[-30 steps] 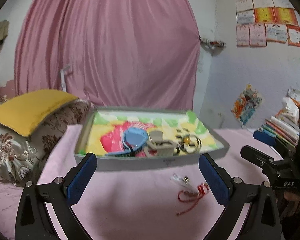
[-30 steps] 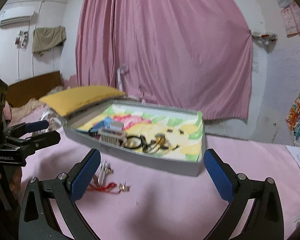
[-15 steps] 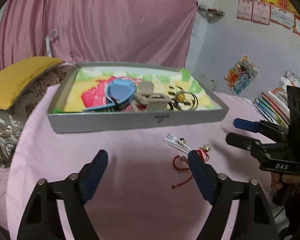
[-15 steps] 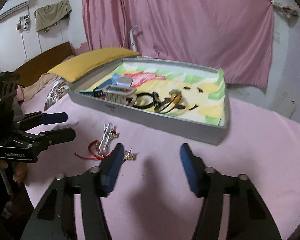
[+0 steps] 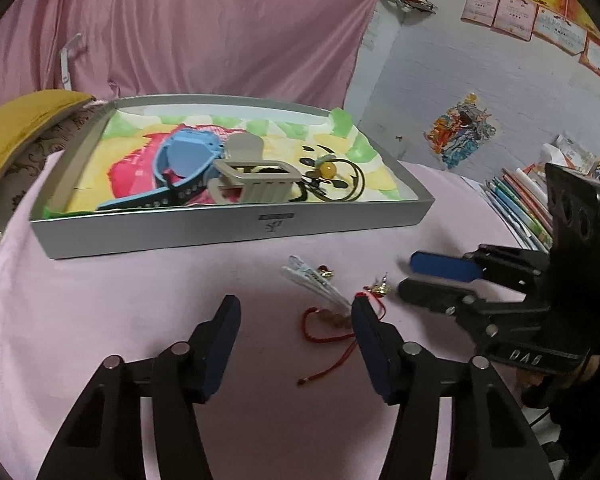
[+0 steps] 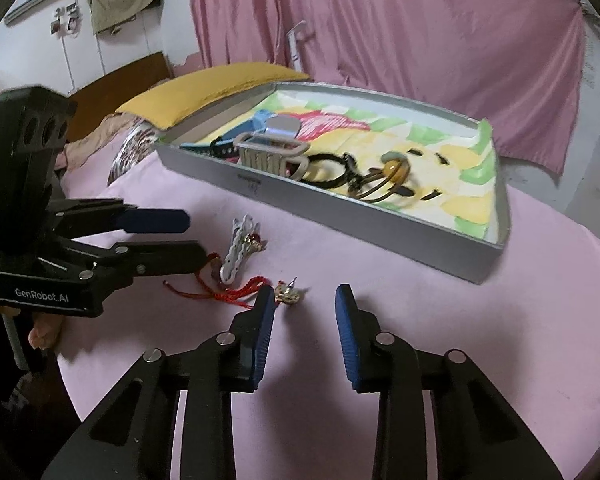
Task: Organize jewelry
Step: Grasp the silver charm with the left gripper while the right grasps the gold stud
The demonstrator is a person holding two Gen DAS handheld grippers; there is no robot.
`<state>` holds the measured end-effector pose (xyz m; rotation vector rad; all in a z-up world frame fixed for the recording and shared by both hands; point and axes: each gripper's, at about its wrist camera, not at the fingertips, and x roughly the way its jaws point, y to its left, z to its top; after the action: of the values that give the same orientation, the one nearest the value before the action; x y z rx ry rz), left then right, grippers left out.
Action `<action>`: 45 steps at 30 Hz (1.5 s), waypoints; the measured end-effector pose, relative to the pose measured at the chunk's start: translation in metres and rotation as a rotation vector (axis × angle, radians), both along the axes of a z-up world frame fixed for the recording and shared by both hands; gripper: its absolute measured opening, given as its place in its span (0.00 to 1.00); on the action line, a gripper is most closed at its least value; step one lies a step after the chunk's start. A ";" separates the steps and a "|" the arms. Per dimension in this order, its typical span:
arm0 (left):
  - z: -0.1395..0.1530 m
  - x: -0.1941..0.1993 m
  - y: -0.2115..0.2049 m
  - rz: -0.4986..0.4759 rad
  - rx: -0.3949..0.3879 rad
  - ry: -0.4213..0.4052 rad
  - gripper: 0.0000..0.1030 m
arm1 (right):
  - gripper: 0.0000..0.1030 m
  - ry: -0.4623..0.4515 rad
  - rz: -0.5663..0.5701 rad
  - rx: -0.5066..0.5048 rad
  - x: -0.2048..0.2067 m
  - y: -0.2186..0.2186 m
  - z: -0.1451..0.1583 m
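Note:
A grey shallow box (image 5: 236, 232) (image 6: 340, 216) on the pink cloth holds a blue watch (image 5: 188, 156), a beige claw clip (image 5: 256, 180) and dark rings with an amber bead (image 6: 396, 170). In front of it lie a white hair clip (image 5: 312, 280) (image 6: 236, 254), a red cord (image 5: 324, 338) (image 6: 236, 292) and a small gold charm (image 5: 378, 290) (image 6: 286, 294). My left gripper (image 5: 294, 312) (image 6: 194, 236) hovers over the clip and cord, jaws closing, gripping nothing. My right gripper (image 6: 304, 296) (image 5: 410, 276) is closing too, with the charm just inside its left finger, untouched.
A yellow pillow (image 5: 16, 120) (image 6: 216, 84) on a patterned cushion lies left of the box. A pile of books (image 5: 516, 208) sits at the cloth's right edge. Behind hangs a pink curtain (image 6: 420, 20). A person's hand (image 6: 44, 328) holds the left gripper.
Both grippers have tipped downward and come closer to the loose jewellery on the cloth. Their jaws have narrowed from wide open, the right more than the left.

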<state>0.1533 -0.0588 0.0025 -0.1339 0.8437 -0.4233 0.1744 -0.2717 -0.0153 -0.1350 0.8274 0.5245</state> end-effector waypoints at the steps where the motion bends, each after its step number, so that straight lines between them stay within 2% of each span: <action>1: 0.000 0.001 -0.002 -0.003 -0.002 0.004 0.51 | 0.25 0.005 0.006 -0.004 0.001 0.001 -0.001; 6: -0.002 0.008 -0.008 -0.015 -0.012 0.025 0.47 | 0.22 0.025 0.029 -0.013 0.008 0.008 -0.003; 10: -0.003 0.011 -0.009 -0.019 -0.023 0.040 0.47 | 0.13 0.042 0.036 -0.008 0.016 0.009 -0.005; 16: -0.005 0.015 -0.014 -0.029 -0.016 0.052 0.45 | 0.13 0.054 0.019 0.015 0.022 0.003 -0.007; 21: -0.004 0.018 -0.022 -0.036 0.016 0.055 0.40 | 0.13 0.063 0.003 0.031 0.024 -0.003 -0.008; 29: -0.004 0.022 -0.026 -0.020 0.085 0.059 0.23 | 0.13 0.070 0.007 0.045 0.026 -0.006 -0.010; 35: -0.006 0.021 -0.018 -0.019 0.072 0.070 0.10 | 0.13 0.068 0.008 0.042 0.026 -0.005 -0.010; 40: -0.007 0.025 -0.013 -0.025 0.031 0.092 0.10 | 0.13 0.067 0.007 0.038 0.026 -0.005 -0.010; 45: -0.007 0.033 -0.014 -0.036 0.030 0.111 0.10 | 0.13 0.066 0.006 0.038 0.027 -0.005 -0.010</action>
<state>0.1867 -0.0726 -0.0041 -0.1157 0.9622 -0.4402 0.2009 -0.2769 -0.0252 -0.0854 0.8815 0.5528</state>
